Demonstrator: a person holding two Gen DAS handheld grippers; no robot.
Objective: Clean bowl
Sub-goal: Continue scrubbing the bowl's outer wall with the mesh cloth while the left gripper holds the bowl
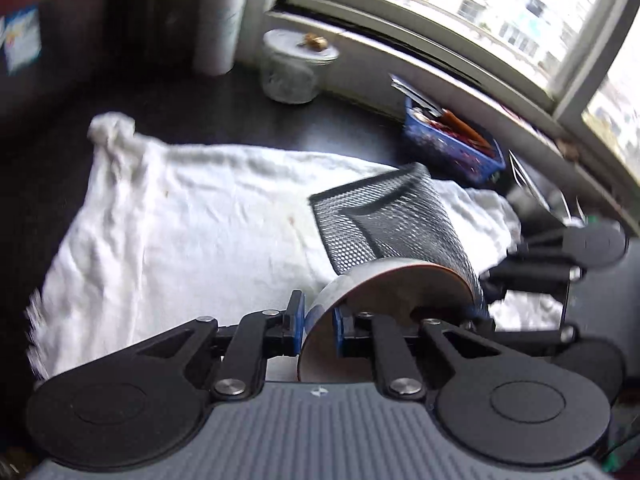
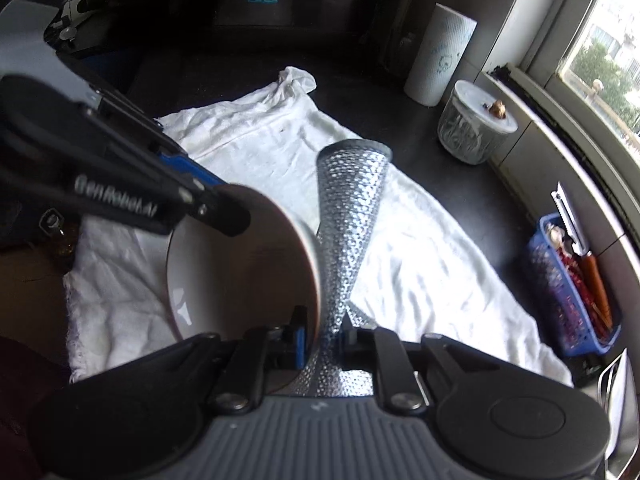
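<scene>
1. Two grippers were at work over a dark countertop [image 2: 460,184]. The left gripper [image 1: 319,326] had its blue-padded fingers [image 1: 298,320] pinched on the rim of the bowl [image 1: 400,292], one pad on the outer wall and one inside.
2. One bowl, brown-rimmed with a pale interior [image 2: 240,272], was held tilted on edge above the white cloth [image 2: 420,272], clear of the counter.
3. One silvery mesh scrubbing cloth [image 2: 348,208] was nipped between the fingers of the right gripper [image 2: 322,338], which were nearly together; the mesh stood up from them and fanned out at its far end, lying against the outside of the bowl. In the left wrist view the same mesh [image 1: 384,220] looked dark and curved over the bowl's far side.
4. One white cloth [image 1: 180,208], creased, was spread flat on the counter under both tools, one corner bunched at its far end.
5. One blue plastic basket [image 2: 560,292] of utensils stood beside the cloth near the window sill.
6. One lidded glass jar [image 2: 472,128] stood further off, by the sill.
7. One paper towel roll [image 2: 438,56] stood upright just beyond the jar.
8. One window [image 1: 500,8] ran along the far side.
</scene>
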